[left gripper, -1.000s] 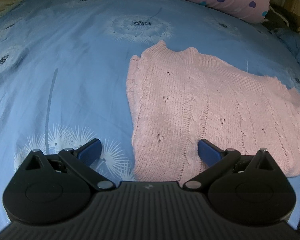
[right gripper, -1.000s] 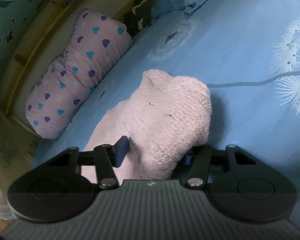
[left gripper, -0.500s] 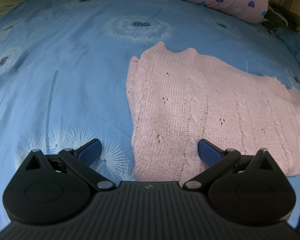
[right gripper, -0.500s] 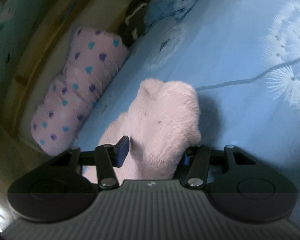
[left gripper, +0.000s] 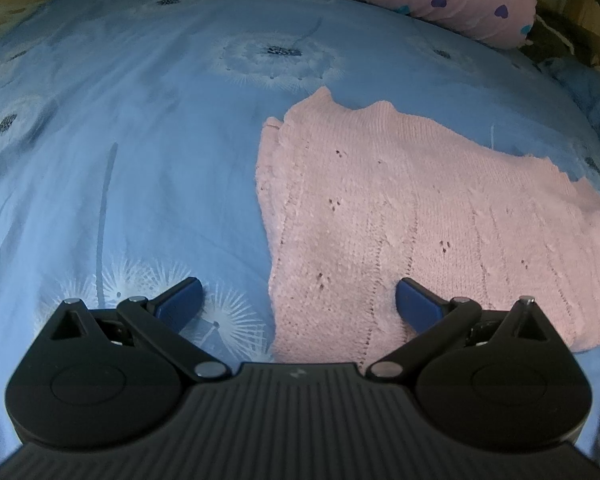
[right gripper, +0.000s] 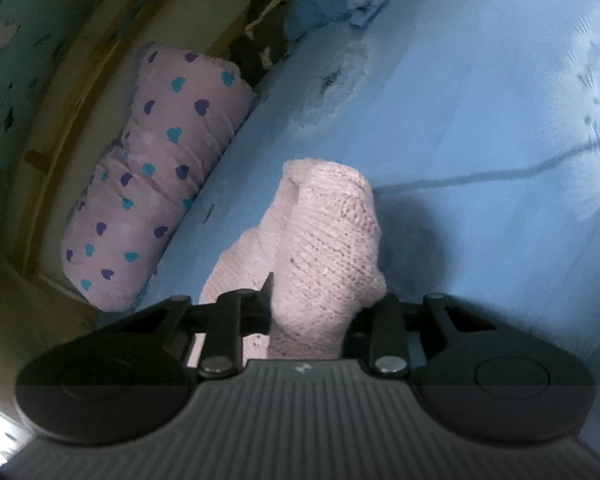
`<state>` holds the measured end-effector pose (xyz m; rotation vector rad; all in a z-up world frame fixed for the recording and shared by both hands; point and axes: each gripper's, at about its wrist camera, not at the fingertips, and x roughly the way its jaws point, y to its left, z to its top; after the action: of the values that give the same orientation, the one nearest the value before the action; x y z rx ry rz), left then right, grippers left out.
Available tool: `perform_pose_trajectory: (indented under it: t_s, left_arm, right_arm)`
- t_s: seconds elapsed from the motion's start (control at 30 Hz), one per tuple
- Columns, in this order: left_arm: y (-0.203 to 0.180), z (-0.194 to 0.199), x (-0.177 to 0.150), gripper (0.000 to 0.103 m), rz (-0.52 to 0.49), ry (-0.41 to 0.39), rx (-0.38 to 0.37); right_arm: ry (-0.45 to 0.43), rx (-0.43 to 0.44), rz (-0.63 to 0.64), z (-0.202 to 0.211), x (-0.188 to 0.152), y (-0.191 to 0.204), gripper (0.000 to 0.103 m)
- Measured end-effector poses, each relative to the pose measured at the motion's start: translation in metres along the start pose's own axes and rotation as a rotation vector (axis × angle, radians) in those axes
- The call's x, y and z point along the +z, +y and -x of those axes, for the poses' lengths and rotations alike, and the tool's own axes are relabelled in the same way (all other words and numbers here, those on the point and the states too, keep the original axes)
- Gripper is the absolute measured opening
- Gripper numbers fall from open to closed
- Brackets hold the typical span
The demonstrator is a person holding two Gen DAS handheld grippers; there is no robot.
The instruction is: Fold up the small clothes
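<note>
My right gripper (right gripper: 320,300) has just been closing and now pinches a bunched fold of the pink knit sweater (right gripper: 324,248), which rises straight ahead between its fingers. My left gripper (left gripper: 298,300) stands spread wide, the sweater (left gripper: 420,216) lying flat on the blue bedsheet (left gripper: 120,140) ahead and to its right, its near edge between the fingers.

Rough pink knit sweater (left gripper: 440,216), smooth cotton bedsheet (left gripper: 140,140)

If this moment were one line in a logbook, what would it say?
task: fold sweater | left gripper: open, astride edge | right gripper: just closed on bunched knit | surface: blue bed
</note>
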<state>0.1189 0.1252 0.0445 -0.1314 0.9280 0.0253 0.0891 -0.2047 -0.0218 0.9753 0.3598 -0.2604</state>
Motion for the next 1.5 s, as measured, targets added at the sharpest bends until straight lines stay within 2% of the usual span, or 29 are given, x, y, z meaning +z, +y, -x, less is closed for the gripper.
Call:
perform_pose_trajectory:
  t_s: [0.1, 0.43, 0.63, 0.8, 0.9, 1.0, 1.1, 1.3, 1.5]
  left_arm:
    - [0.003, 0.001, 0.001, 0.103, 0.016, 0.003, -0.006]
    - [0.005, 0.002, 0.005, 0.103, 0.020, 0.003, -0.009]
    - [0.013, 0.002, 0.011, 0.103, 0.043, -0.002, -0.012]
    - [0.019, 0.004, 0.013, 0.103, 0.061, -0.008, -0.012]
    - [0.024, 0.005, 0.013, 0.103, 0.078, -0.023, 0.020]
    - [0.033, 0.006, 0.015, 0.103, 0.103, -0.030, 0.052]
    - [0.043, 0.007, 0.015, 0.103, 0.136, -0.029, 0.053]
    - [0.051, 0.009, 0.016, 0.103, 0.164, -0.034, 0.054]
    - [0.057, 0.013, 0.016, 0.103, 0.194, -0.044, 0.074]
  right_arm:
    - [-0.006, 0.017, 0.066, 0.003, 0.003, 0.013, 0.029]
    - [0.006, 0.151, 0.211, 0.011, 0.015, 0.070, 0.028]
    - [0.028, 0.225, 0.354, 0.012, 0.006, 0.116, 0.028]
    - [0.055, 0.268, 0.499, 0.010, -0.014, 0.154, 0.028]
    - [0.079, 0.291, 0.606, 0.008, -0.033, 0.178, 0.028]
    - [0.126, 0.319, 0.717, 0.002, -0.057, 0.197, 0.028]
    - [0.181, 0.351, 0.812, -0.005, -0.083, 0.209, 0.028]
    - [0.278, 0.365, 0.968, -0.016, -0.129, 0.208, 0.028]
    - [0.295, 0.379, 1.021, -0.019, -0.140, 0.204, 0.028]
